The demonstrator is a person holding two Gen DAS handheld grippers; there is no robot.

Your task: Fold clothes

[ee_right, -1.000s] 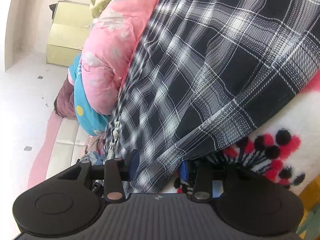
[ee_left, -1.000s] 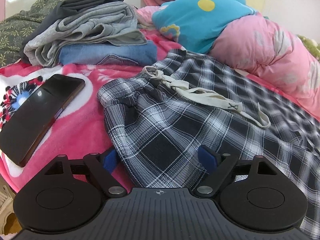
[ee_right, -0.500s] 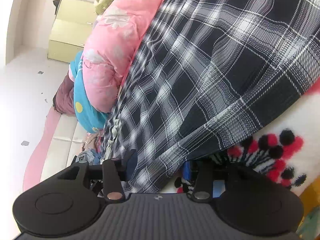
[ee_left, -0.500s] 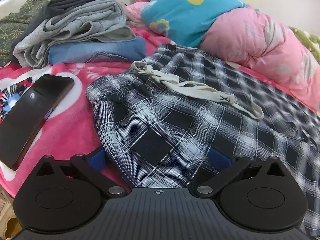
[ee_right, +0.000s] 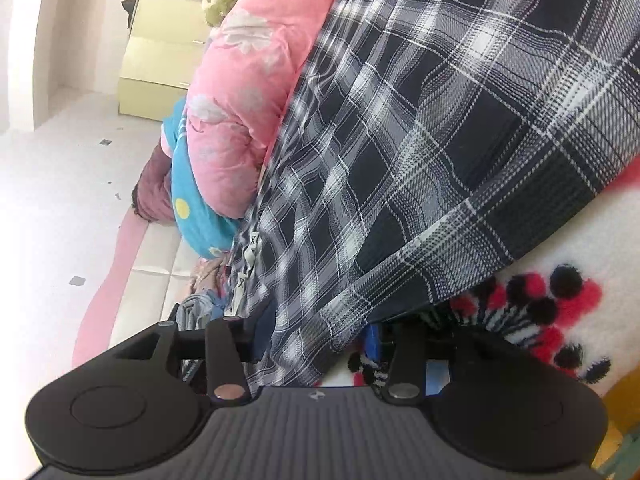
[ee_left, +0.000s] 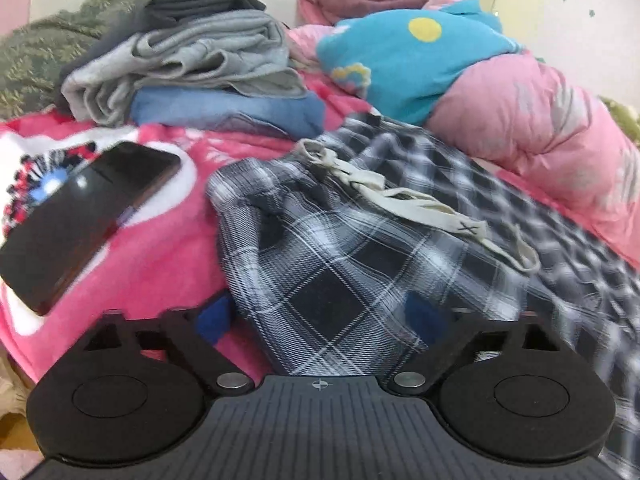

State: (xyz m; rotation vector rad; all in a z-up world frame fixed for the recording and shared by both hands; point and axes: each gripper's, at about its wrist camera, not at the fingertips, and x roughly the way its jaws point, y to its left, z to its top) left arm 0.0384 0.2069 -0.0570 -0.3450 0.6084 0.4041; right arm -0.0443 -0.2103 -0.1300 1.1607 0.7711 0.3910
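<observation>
Black-and-white plaid trousers (ee_left: 312,248) lie spread on a pink fleece blanket (ee_left: 168,264), with a cream drawstring (ee_left: 400,196) across the waist. My left gripper (ee_left: 318,320) is open and low at the waist end. A fold of the plaid cloth runs between its blue pads without being pinched. In the right wrist view the trousers (ee_right: 440,140) fill most of the frame. My right gripper (ee_right: 316,340) is shut on their edge, and cloth fills the gap between the pads.
A black phone (ee_left: 84,216) lies on the blanket left of the trousers. Behind it is a stack of folded grey and blue clothes (ee_left: 200,60). A pink duvet (ee_left: 540,128) and a blue pillow (ee_left: 412,56) are heaped at the back right. A yellow cabinet (ee_right: 160,68) stands beyond the bed.
The left gripper's fingers spread wider half a second ago and have since come in a little around the waist fold. The right gripper keeps its hold and has shifted slightly.
</observation>
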